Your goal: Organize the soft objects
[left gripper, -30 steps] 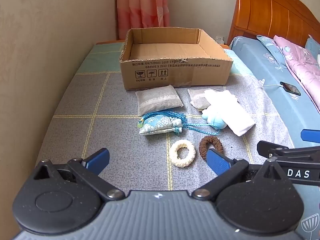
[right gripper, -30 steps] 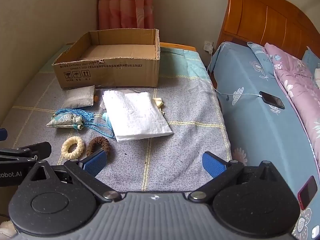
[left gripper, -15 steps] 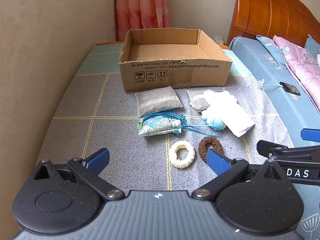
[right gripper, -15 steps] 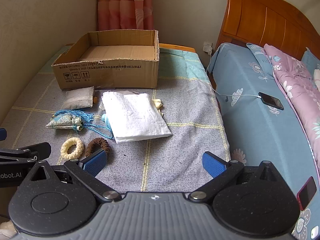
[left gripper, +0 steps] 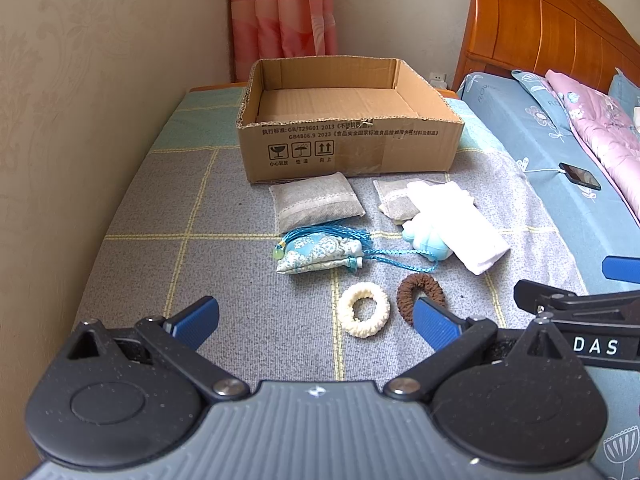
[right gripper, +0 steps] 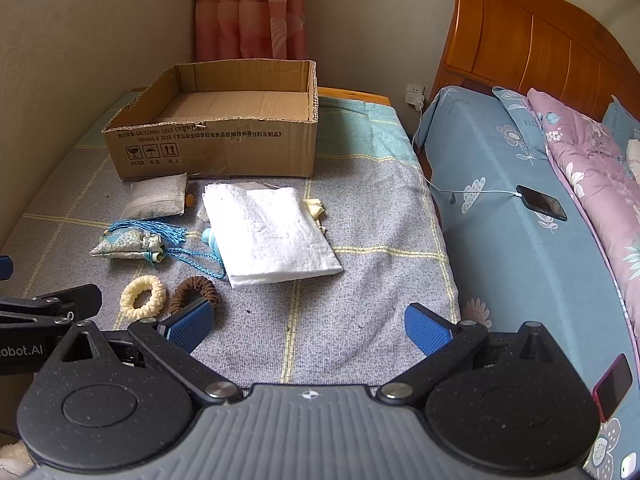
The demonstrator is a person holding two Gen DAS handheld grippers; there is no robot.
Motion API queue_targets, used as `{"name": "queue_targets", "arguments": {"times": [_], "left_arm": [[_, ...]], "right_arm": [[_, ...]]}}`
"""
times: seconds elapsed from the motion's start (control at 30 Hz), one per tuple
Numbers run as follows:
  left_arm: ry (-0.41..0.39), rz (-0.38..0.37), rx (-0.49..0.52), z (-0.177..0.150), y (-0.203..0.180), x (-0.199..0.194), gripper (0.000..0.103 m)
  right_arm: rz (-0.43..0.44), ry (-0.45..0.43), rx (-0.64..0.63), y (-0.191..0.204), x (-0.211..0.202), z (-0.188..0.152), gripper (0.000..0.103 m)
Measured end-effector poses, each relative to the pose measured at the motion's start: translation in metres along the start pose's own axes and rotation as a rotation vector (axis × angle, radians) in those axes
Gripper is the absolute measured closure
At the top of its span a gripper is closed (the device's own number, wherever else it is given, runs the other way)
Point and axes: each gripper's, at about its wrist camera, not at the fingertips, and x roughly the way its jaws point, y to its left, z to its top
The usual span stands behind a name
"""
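Observation:
An empty cardboard box (left gripper: 348,152) (right gripper: 216,152) stands at the back of the grey checked cloth. In front of it lie a grey sachet (left gripper: 316,202) (right gripper: 158,200), a second sachet (left gripper: 394,200) half under a folded white cloth (left gripper: 456,224) (right gripper: 272,232), a blue patterned pouch with tassel (left gripper: 320,254) (right gripper: 124,246), a light blue soft toy (left gripper: 426,242), a cream scrunchie (left gripper: 364,310) (right gripper: 143,296) and a brown scrunchie (left gripper: 420,290) (right gripper: 194,290). My left gripper (left gripper: 316,320) is open and holds nothing. My right gripper (right gripper: 308,326) is open, also holding nothing, just right of the scrunchies.
A wall runs along the left. To the right lies a bed with a blue sheet (right gripper: 520,240), a pink quilt (right gripper: 592,160), a phone on a cable (right gripper: 542,202) and a wooden headboard (right gripper: 540,48). A curtain (left gripper: 280,16) hangs behind the box.
Both views have crept slightly forward towards the objects. Nothing on the cloth has moved and both grippers stay open.

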Motion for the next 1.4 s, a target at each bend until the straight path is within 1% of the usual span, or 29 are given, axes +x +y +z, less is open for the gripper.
{"name": "queue_targets", "arguments": {"times": [0.97,1.27,1.4], "left_arm": [[-0.002,-0.005,0.01,0.0066,0.0001,0.0021,0.001],[-0.02,-0.006,0.031,0.0091,0.0008,0.0031,0.0],[-0.047,-0.016,0.049,0.0096,0.002,0.0006,0.001]], "right_arm": [[-0.014,-0.006,-0.003,-0.0003,0.0019,0.0041,0.0],[-0.015,-0.023,-0.011,0.0011,0.0023,0.0045,0.0],[-0.008,-0.039,-0.019,0.0017,0.0013,0.0048,0.0]]}}
